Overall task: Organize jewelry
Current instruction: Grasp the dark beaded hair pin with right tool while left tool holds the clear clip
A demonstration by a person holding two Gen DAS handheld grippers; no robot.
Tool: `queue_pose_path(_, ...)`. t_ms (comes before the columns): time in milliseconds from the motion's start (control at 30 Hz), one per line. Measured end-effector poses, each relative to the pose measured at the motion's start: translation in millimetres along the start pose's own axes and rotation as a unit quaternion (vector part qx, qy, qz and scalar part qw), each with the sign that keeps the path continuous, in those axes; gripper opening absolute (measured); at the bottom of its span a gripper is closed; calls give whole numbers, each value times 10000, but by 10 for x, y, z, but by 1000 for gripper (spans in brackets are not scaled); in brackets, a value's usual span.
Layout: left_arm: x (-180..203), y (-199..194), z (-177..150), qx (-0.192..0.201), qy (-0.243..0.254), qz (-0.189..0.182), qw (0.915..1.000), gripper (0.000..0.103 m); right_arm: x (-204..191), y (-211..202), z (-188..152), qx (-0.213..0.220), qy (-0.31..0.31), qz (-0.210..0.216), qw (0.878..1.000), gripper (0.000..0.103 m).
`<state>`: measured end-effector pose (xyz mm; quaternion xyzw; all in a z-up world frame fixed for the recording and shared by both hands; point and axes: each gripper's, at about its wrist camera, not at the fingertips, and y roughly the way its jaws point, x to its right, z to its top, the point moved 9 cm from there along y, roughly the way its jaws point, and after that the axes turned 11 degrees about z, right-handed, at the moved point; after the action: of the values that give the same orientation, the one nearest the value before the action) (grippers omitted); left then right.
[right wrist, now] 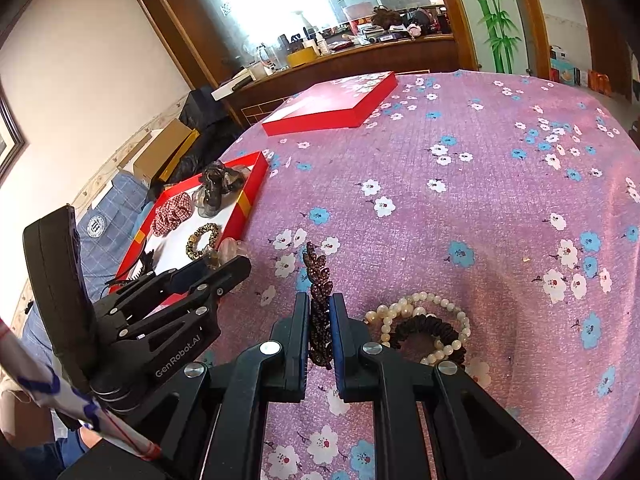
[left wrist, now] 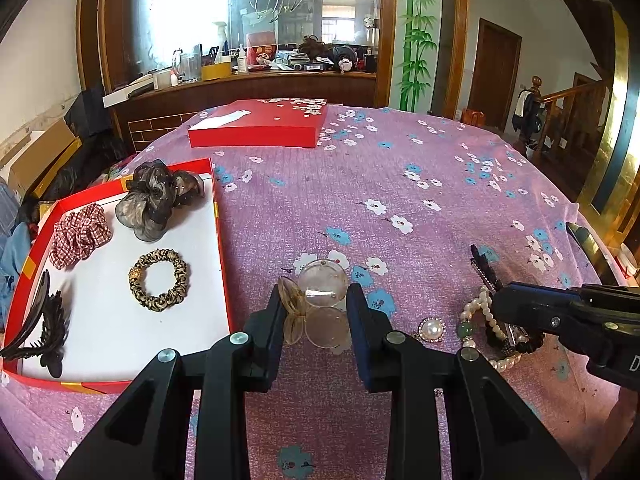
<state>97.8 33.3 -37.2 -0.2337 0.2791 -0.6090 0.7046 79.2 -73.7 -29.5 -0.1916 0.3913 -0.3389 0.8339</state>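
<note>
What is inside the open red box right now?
Inside the open red box: checked scrunchie, sheer dark bow, leopard scrunchie, black claw clip. Its near right corner is hidden behind the left tongs.

Open red cardboard tray point(left wrist: 218, 216) at left on floral purple-clothed tabletop point(left wrist: 400, 200). Inside tray: sheer black fabric flower point(left wrist: 158, 200) at far end, red checked scrunchie point(left wrist: 80, 236) left of it, leopard-print scrunchie point(left wrist: 159, 280) in middle, black claw clip point(left wrist: 38, 328) at near corner. Flat red box lid point(left wrist: 260, 124) behind, at far edge. Clear round-disc hair clip point(left wrist: 320, 304) just right of tray. Pearl bead bracelet point(right wrist: 424, 320) at right, around dark scrunchie point(right wrist: 424, 332); brown beaded leaf-shaped barrette point(right wrist: 320, 312) just left of both.
</note>
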Motion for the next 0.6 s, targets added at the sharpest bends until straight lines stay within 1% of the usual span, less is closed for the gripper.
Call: queue_pose_path(600,-54,-20,40,110,-1,76,9999,28,11,16,-3,-9,9,36,10000,11)
